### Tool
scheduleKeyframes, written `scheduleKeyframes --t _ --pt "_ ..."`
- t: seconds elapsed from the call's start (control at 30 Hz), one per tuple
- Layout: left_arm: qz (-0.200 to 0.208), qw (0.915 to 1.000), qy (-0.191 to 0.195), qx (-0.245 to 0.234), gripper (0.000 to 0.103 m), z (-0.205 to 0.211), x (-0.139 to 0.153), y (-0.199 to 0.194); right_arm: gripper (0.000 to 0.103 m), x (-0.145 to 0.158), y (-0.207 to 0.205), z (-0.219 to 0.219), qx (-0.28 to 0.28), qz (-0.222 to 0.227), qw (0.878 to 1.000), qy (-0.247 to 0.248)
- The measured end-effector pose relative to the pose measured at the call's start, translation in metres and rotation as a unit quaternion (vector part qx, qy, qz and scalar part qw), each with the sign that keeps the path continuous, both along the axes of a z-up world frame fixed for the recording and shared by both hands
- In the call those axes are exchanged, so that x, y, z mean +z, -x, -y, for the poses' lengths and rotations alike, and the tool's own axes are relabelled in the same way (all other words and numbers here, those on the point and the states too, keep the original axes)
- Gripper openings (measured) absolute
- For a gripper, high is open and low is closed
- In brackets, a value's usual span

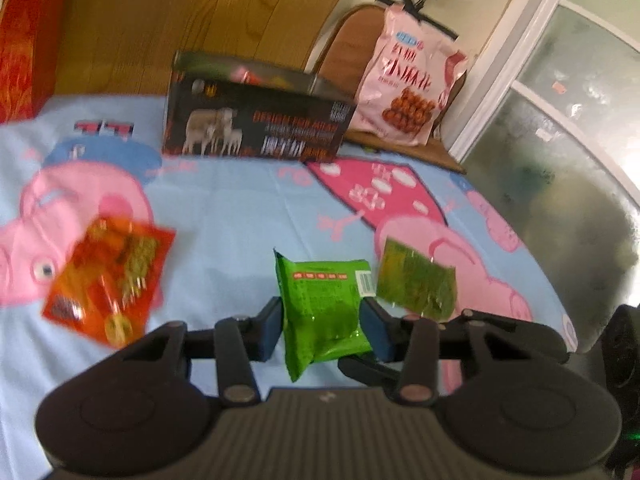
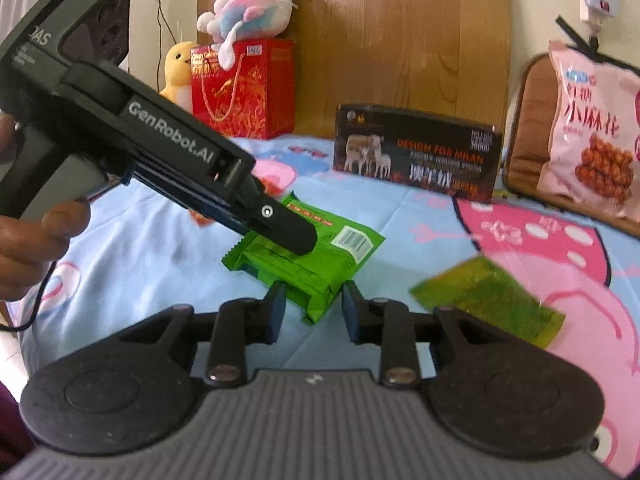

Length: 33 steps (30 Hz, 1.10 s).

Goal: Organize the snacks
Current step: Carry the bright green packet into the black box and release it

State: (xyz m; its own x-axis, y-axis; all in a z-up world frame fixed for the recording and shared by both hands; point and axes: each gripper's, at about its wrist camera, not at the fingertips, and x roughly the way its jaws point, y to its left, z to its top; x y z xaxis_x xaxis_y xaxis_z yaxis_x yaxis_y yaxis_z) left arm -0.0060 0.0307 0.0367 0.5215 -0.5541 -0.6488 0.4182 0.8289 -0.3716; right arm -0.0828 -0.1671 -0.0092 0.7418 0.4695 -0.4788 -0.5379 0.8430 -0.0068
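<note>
A bright green snack packet hangs between the fingers of my left gripper, whose blue pads press on both its sides. In the right wrist view the same green packet sits under the left gripper's finger, just above the cartoon cloth. My right gripper has the packet's near corner pinched between its pads. An olive-green packet lies flat just right of it, and a red packet lies to the left.
A black box with sheep pictures stands at the back of the table. A large pink snack bag leans on a chair at right. A red gift bag with plush toys stands at back left. A person's hand holds the left gripper.
</note>
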Motion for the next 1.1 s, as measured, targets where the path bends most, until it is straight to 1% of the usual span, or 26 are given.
scheduleKeyframes --t 0.1,0.2,0.37,0.47,0.53,0.6,0.63,0.67,0.7,0.73,0.83,0.87,0.93,1.0,1.03,1.1 --pt "0.021 0.9998 -0.001 -0.006 0.041 0.0 0.014 -0.013 0.033 0.008 -0.01 -0.001 -0.004 0.016 1.0 -0.005" --pt "0.04 0.9992 0.0 -0.008 0.041 0.001 0.031 -0.038 0.033 0.018 -0.029 -0.001 -0.011 0.032 0.999 -0.008" --pt "0.068 0.9977 0.007 -0.002 0.041 0.014 0.059 -0.1 0.033 0.039 -0.079 -0.005 -0.027 0.084 0.996 0.014" --pt "0.082 0.9966 0.01 0.007 0.041 0.026 0.068 -0.141 0.033 0.049 -0.124 -0.001 -0.045 0.087 0.995 0.007" --pt "0.084 0.9962 0.013 0.016 0.043 0.034 0.068 -0.165 0.033 0.053 -0.155 0.003 -0.064 0.084 0.994 0.0" --pt "0.072 0.997 0.013 0.024 0.046 0.041 0.061 -0.189 0.035 0.053 -0.181 0.004 -0.087 0.085 0.993 0.001" --pt "0.063 0.9976 0.009 0.028 0.046 0.043 0.057 -0.198 0.037 0.051 -0.194 0.004 -0.1 0.084 0.991 0.009" --pt "0.054 0.998 0.004 0.034 0.046 0.043 0.052 -0.203 0.045 0.047 -0.201 0.005 -0.118 0.08 0.99 0.016" --pt "0.05 0.9982 0.006 0.032 0.046 0.04 0.049 -0.203 0.051 0.047 -0.202 0.011 -0.13 0.085 0.988 0.0" --pt "0.05 0.9983 0.011 0.027 0.046 0.035 0.045 -0.199 0.05 0.047 -0.202 0.016 -0.135 0.076 0.988 -0.012" --pt "0.055 0.9981 0.018 0.021 0.046 0.011 0.041 -0.179 0.05 0.043 -0.184 0.03 -0.139 0.062 0.987 -0.045" --pt "0.059 0.9977 0.022 0.023 0.049 0.0 0.04 -0.168 0.05 0.041 -0.177 0.033 -0.138 0.056 0.987 -0.051" --pt "0.057 0.9972 0.02 0.044 0.05 -0.027 0.036 -0.148 0.05 0.037 -0.161 0.038 -0.125 0.034 0.989 -0.074" --pt "0.046 0.9958 0.017 0.077 0.05 -0.053 0.027 -0.127 0.05 0.03 -0.149 0.034 -0.098 -0.005 0.991 -0.092" --pt "0.038 0.9949 0.015 0.092 0.05 -0.066 0.021 -0.118 0.05 0.025 -0.147 0.03 -0.078 -0.032 0.992 -0.098" --pt "0.013 0.9922 -0.001 0.124 0.05 -0.087 0.007 -0.103 0.05 0.012 -0.141 0.017 -0.038 -0.082 0.99 -0.106"
